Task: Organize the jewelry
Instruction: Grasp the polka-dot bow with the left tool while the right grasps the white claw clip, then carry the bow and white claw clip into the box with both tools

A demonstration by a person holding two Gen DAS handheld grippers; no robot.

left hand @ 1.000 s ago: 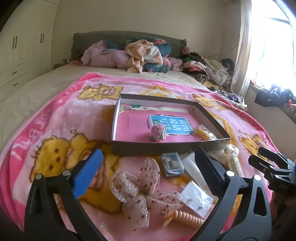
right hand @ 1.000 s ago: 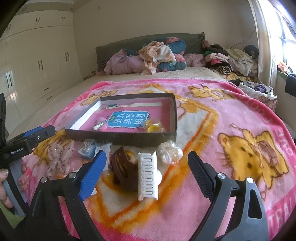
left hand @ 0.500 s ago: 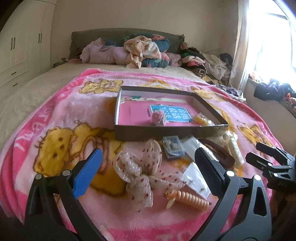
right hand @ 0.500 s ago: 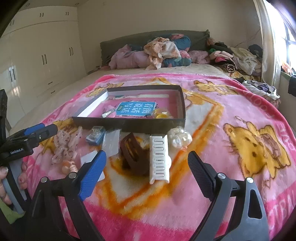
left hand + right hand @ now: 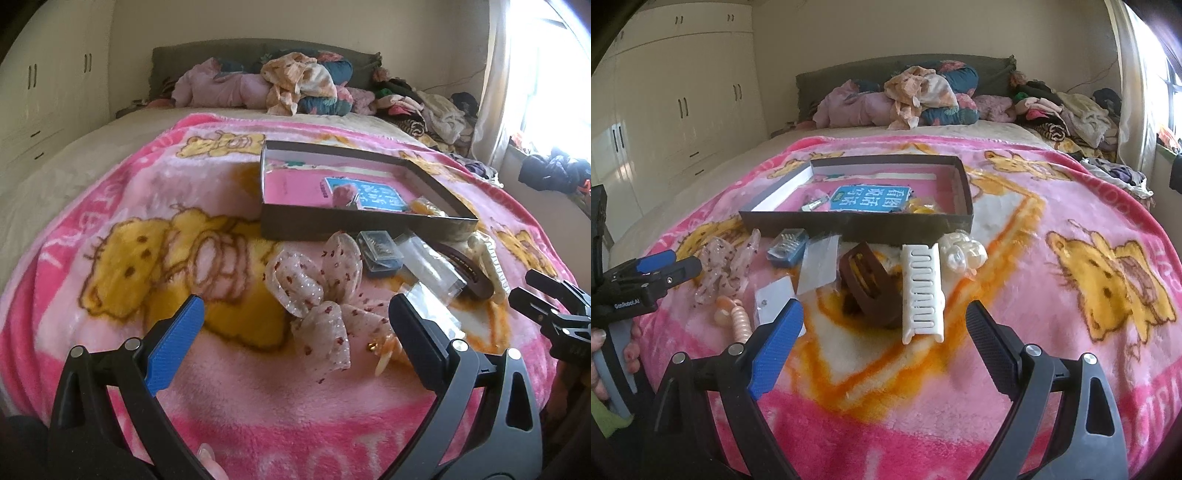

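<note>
left gripper [image 5: 295, 317] spread, empty | right gripper [image 5: 884, 325] spread, empty | sheer dotted fabric bow [image 5: 319, 291]: light, floppy, pinch centre knot | white plastic comb clip [image 5: 921, 291]: stiff, likely slick, grip across spine

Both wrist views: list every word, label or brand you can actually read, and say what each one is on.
"GenRobot.AI": white print on the body of the left tool, right wrist view.
"看图说话": my uncertain reading of the white characters on the blue label inside the box; they look mirrored.
Large white letters woven into the pink blanket: cut off at the edges, not readable.
Small plastic packets: no legible print.
</note>
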